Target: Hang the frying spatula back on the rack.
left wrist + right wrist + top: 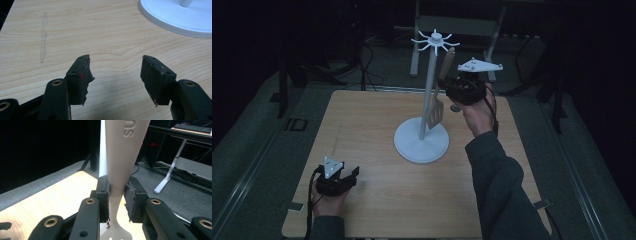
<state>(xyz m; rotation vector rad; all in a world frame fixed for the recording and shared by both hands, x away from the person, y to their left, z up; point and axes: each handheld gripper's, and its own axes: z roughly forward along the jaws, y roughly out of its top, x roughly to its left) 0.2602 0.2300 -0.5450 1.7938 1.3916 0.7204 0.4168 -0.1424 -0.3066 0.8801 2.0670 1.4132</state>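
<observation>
A beige slotted spatula (pixel 439 100) hangs upright beside the pole of a white hook stand (pixel 424 100), its handle rising toward the stand's spoked top (pixel 434 40). My right gripper (pixel 451 90) is shut on the spatula's neck; the right gripper view has both pads pressed on the handle (pixel 122 157), the slotted blade (pixel 116 236) below them. Down at the table's front left, my left gripper (pixel 354 172) rests low over the wood, its jaws wide apart with nothing between them (pixel 116 72).
The stand's round white base (pixel 421 142) sits mid-table, and its edge (pixel 175 20) lies ahead and right of the left gripper. The wooden table (pixel 377 200) has dark floor all around. A desk frame (pixel 462 25) stands behind.
</observation>
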